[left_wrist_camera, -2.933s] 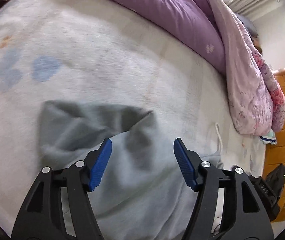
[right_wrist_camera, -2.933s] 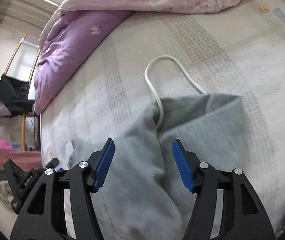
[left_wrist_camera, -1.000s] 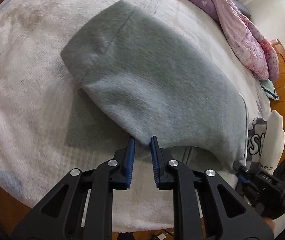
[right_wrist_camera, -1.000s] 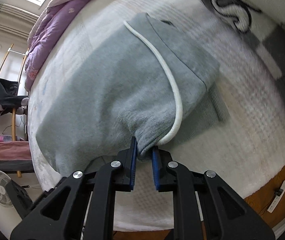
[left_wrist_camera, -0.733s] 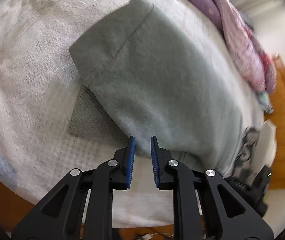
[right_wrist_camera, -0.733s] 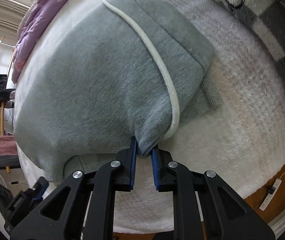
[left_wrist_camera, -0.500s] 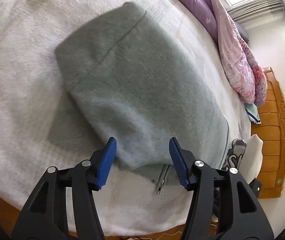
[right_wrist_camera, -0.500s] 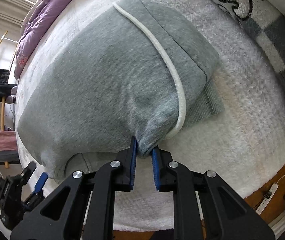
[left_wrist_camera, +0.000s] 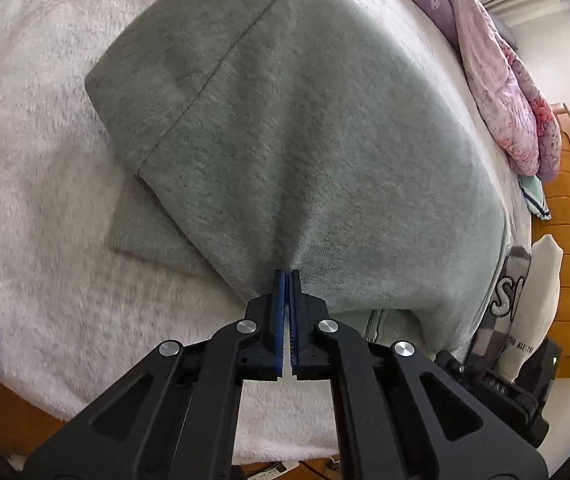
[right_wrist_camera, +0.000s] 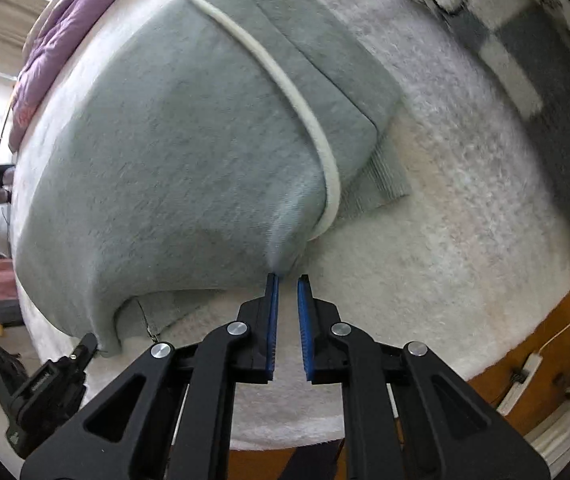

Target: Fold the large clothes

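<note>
A white fleecy bed [left_wrist_camera: 37, 184] fills the view; a purple quilt [left_wrist_camera: 497, 60] is heaped ahead, a wooden headboard [left_wrist_camera: 569, 240] to the right, daylight beyond.

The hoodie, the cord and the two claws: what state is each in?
Hoodie: folded over, lying on the bed.
Cord: lying across the hoodie.
Left claw: shut, pinching the hoodie's near edge.
Right claw: slightly parted at the hoodie's edge; grip unclear.
</note>
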Tool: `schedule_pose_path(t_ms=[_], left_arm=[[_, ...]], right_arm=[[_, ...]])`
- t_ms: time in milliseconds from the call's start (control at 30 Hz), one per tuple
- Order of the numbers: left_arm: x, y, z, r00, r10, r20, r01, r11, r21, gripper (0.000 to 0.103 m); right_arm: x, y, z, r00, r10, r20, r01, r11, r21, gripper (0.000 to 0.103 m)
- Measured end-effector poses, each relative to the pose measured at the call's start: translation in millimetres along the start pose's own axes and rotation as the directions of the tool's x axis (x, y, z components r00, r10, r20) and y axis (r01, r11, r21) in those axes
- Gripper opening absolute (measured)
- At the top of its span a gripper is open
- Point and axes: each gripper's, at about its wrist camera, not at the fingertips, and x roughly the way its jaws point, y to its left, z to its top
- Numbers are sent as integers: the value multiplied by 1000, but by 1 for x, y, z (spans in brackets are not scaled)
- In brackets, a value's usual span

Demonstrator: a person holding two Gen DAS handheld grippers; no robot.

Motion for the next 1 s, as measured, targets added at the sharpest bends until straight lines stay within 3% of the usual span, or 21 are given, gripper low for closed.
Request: schedule_pose_path(t_ms=[100,167,200,300,433,500,633,700,833,1000], left_arm=[[-10,4,12,997,-82,12,82,995,-55,14],[-24,8,17,993,-111,47,114,992,-62,42],[-38,12,20,990,-96,102,102,993,-55,58],[-57,24,26,984,-74,163,86,994,-69,65],[-47,51,31,991,-22,133,44,985,-167,67],[-37,60,30,995,9,104,9,984,-177,67],[-18,66,27,998,15,65,-4,987,-161,67],[-14,68,24,997,-4,80,17,986,-164,69],[-15,70,23,996,-17,89,31,987,-161,68],[-16,72,23,995,-17,94,32,986,-165,61]], right_arm=[[-22,8,0,999,-45,-1,45,999,-15,13],[-42,22,-1,998,-58,34,60,996,-62,13],[-52,36,-1,998,-40,58,46,993,-111,13],[-61,87,8,992,40,117,-8,966,-258,10],[-31,151,43,979,112,172,-35,918,-395,9],[-1,177,62,980,74,187,16,898,-440,9],[59,183,93,994,-4,107,52,894,-444,9],[73,174,103,996,22,90,18,909,-417,8],[62,160,93,997,20,76,13,913,-407,8],[51,132,45,999,-2,50,22,914,-405,8]])
